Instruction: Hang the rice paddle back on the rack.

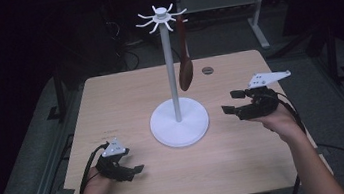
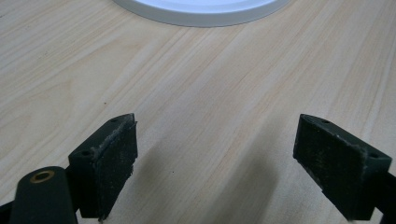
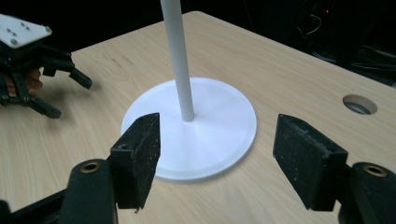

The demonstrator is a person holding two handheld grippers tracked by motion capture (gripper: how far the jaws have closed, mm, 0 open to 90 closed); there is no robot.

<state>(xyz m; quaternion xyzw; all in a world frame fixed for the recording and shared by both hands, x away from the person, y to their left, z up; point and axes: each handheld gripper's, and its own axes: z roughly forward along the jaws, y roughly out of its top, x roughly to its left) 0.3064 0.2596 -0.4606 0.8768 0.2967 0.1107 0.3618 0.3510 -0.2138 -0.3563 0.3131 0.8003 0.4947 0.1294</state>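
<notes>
Landmark: the white stand (image 1: 179, 121) in the middle of the wooden table (image 1: 125, 98).
Spoon: a brown spoon (image 1: 185, 70) hangs from a hook at the top of the stand, beside the pole, bowl end down.
Right gripper (image 1: 233, 102): just right of the stand's round base, jaws spread wide, nothing between them.
Left gripper (image 1: 136, 163): near the stand's base, on the person's side and to its left, low over the table, jaws spread, nothing between them.

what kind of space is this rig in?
Probably a lab or workshop, dimly lit. A plain wooden table with a cable hole holds a white hook stand with a brown spoon hanging; metal frames and loose cables stand behind.
</notes>
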